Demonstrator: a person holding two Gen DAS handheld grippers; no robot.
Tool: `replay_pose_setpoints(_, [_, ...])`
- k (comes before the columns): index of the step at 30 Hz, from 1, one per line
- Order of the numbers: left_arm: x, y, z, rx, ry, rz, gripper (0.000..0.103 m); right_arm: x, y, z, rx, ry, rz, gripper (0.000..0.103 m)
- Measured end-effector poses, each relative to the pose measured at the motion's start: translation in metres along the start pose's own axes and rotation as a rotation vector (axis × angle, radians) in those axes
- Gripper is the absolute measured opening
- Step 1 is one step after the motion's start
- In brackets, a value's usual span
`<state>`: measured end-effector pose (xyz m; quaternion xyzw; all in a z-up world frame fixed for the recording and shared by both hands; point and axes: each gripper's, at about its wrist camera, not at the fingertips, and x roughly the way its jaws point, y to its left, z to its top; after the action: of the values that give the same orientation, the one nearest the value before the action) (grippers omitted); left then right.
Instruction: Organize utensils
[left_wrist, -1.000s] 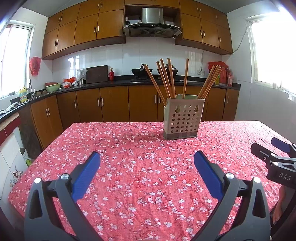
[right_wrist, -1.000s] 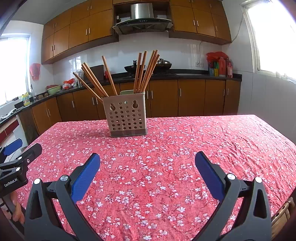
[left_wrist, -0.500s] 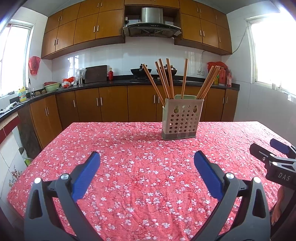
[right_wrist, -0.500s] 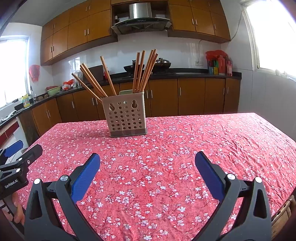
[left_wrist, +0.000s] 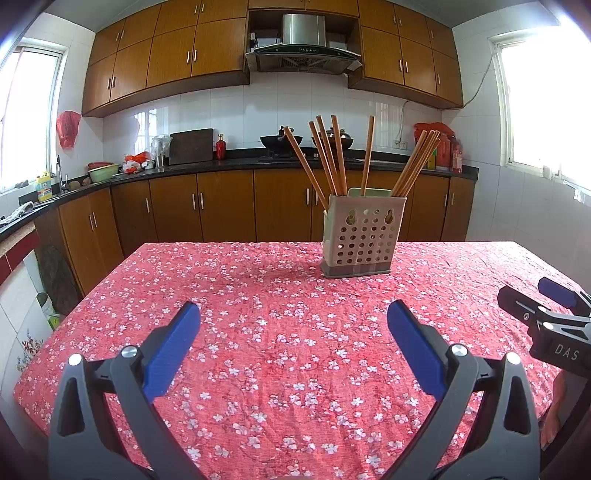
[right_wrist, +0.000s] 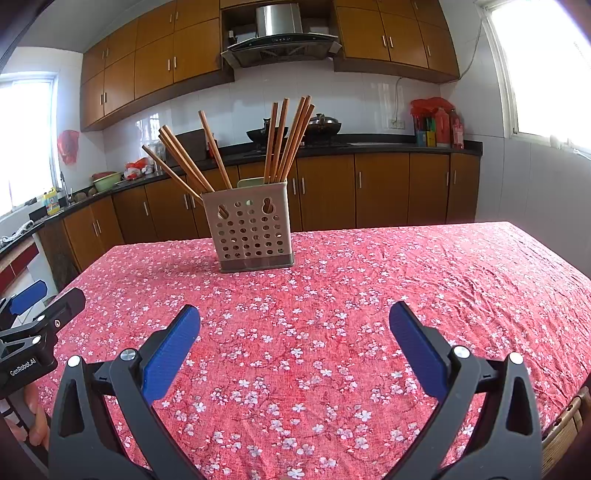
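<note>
A beige perforated utensil holder stands upright on the red floral tablecloth, toward the table's far side. Several wooden chopsticks lean out of it, fanned to both sides. My left gripper is open above the near part of the table, nothing between its blue pads. My right gripper is open too, also empty, well short of the holder. Each gripper appears at the edge of the other's view: the right one, the left one.
Wooden kitchen cabinets and a black countertop with a wok run behind the table. A sink area is at the left, bright windows at both sides. A hand holds the left gripper's handle.
Both grippers have drifted back and tilted slightly, so the holder sits a little higher and farther in each view. Both stay open and empty.
</note>
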<state>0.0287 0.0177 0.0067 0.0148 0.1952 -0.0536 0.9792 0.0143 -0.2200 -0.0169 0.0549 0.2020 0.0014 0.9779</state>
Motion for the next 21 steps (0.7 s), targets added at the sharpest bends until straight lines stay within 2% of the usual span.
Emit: replay_pose_setpoints(21, [0.0011, -0.0006, -0.0006, -0.002, 0.003, -0.002, 0.099, -0.0003, 0.0016, -0.0007, 0.002, 0.003, 0.0, 0.101])
